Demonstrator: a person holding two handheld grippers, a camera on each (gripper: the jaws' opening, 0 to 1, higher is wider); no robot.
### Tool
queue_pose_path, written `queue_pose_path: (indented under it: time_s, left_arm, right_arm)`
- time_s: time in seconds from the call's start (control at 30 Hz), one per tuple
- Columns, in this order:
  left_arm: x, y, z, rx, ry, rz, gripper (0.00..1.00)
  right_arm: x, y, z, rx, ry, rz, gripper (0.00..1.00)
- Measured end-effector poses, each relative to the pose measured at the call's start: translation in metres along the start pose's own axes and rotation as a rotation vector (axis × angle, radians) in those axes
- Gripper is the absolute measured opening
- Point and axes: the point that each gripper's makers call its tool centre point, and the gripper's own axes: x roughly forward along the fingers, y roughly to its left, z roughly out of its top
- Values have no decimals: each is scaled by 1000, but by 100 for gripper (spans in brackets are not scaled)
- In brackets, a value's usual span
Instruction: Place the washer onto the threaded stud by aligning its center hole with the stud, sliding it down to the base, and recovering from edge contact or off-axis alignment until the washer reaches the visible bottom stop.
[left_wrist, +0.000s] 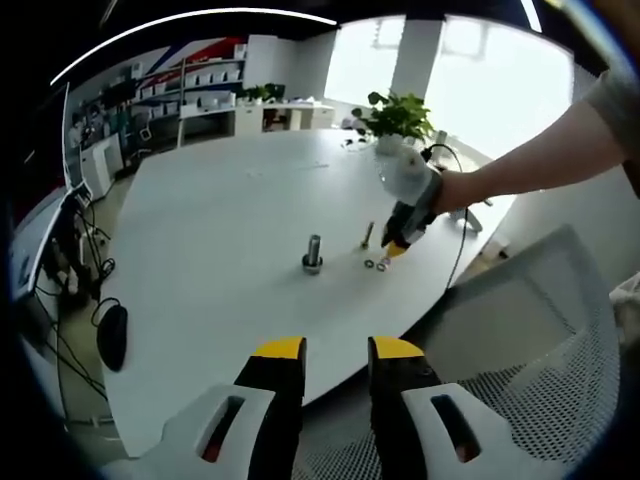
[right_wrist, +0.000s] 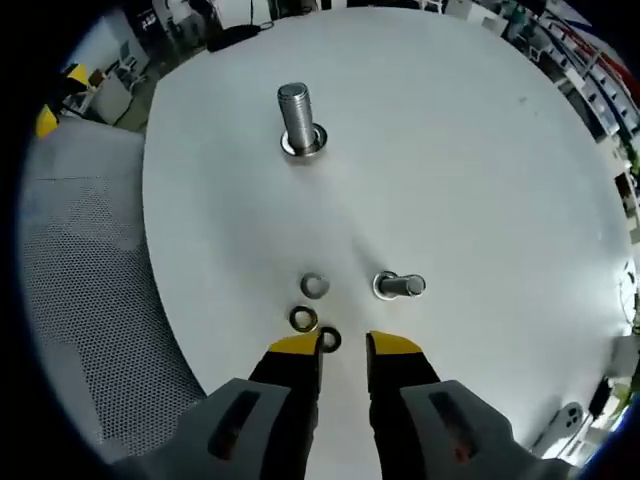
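Jaws on the right gripper (right_wrist: 343, 347) stood a little apart, yellow tips low over the round white table (right_wrist: 480, 150), nothing clamped between them. One dark washer (right_wrist: 328, 339) sat right at the inner edge of the left tip, touching or nearly so; cannot tell which. Left gripper (left_wrist: 337, 349) hung back off the table edge over a grey mesh chair (left_wrist: 540, 330), jaws also slightly apart and empty.

From the left gripper view, a person's arm (left_wrist: 540, 155) reached in from the right, holding the right gripper nose-down at the small parts. A potted plant (left_wrist: 397, 118) stood at the far rim of the table.

Big threaded stud (right_wrist: 297, 120) stood upright on its wide base, well apart from the tips, bare thread. Smaller bolt (right_wrist: 400, 286) lay on its side near the right tip. A grey nut (right_wrist: 314, 286) sat just beside a second washer (right_wrist: 303, 319), both close ahead of the left tip.
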Motion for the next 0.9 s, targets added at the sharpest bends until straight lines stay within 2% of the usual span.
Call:
queue_pose_path:
  time_s: [0.4, 0.53, 0.63, 0.73, 0.9]
  left_arm:
    - [0, 0, 0, 6, 2, 1, 22]
    - [1, 0, -2, 2, 9, 1, 23]
    - [1, -1, -1, 4, 5, -6, 23]
    - [2, -1, -3, 9, 17, -6, 23]
    - [2, -2, -2, 12, 12, -8, 23]
  right_arm:
    - [5, 6, -3, -34, 7, 11, 19]
    - [10, 6, -9, -42, 27, 15, 19]
    - [11, 5, -9, -32, 7, 8, 18]
    - [11, 6, -9, -62, 0, 6, 18]
    - [12, 5, -7, -67, 42, 3, 16]
